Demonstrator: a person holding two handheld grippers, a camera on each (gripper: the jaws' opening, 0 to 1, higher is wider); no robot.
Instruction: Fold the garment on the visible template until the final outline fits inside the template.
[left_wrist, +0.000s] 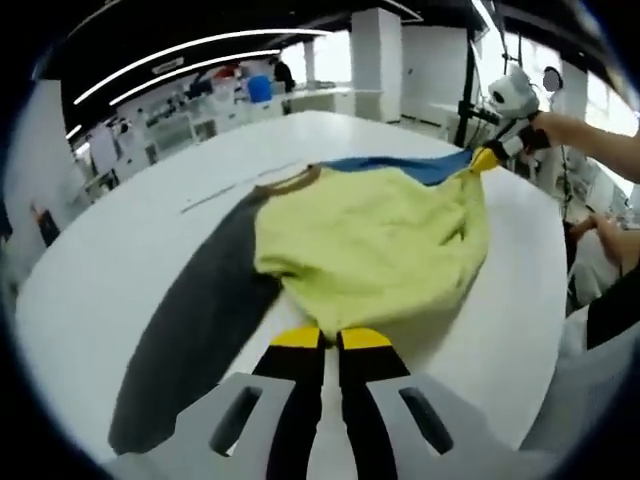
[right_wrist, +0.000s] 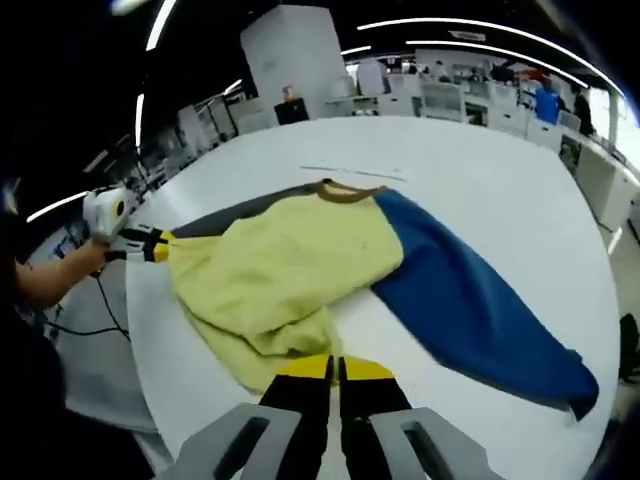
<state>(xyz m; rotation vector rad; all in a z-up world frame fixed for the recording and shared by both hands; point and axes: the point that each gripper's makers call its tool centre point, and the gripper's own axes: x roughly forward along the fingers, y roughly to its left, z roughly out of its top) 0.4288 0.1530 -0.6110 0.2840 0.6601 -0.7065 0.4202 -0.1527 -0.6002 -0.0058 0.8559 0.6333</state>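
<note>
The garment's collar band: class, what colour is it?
Brown. The collar on the garment shows best in the right gripper view.

Both your grippers are clamped at the garment's hem.

Your left gripper (left_wrist: 330, 338) has its yellow-tipped jaws pressed together on the yellow cloth at the near edge of the table. Your right gripper (right_wrist: 335, 368) is closed the same way. Your right hand (left_wrist: 570, 128) reaches in from the table's far side.
</note>
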